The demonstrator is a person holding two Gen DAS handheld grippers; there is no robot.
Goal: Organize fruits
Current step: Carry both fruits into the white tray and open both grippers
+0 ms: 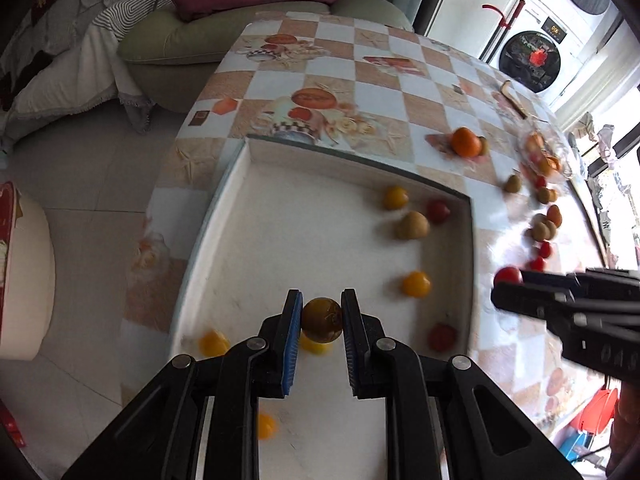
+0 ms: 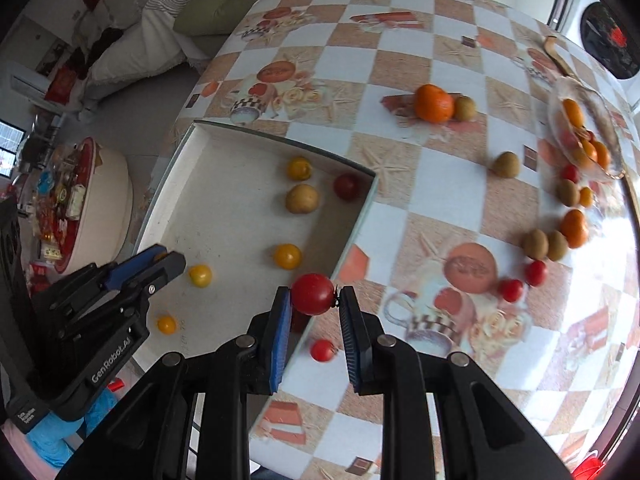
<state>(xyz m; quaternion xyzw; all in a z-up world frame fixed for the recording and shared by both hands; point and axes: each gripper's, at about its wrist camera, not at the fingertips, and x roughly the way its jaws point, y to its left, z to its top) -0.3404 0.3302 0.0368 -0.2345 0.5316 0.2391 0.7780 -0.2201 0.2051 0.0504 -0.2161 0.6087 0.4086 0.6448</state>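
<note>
Checkered tablecloth carries a white tray scattered with small fruits, above which the left gripper is clenched on a brown-yellow fruit, while the right gripper, at the tray's edge, is clenched on a red tomato.

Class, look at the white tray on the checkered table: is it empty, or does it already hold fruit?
Not empty. The white tray holds loose fruit: yellow tomatoes, a red tomato and a brownish fruit, spread apart across its floor.
</note>
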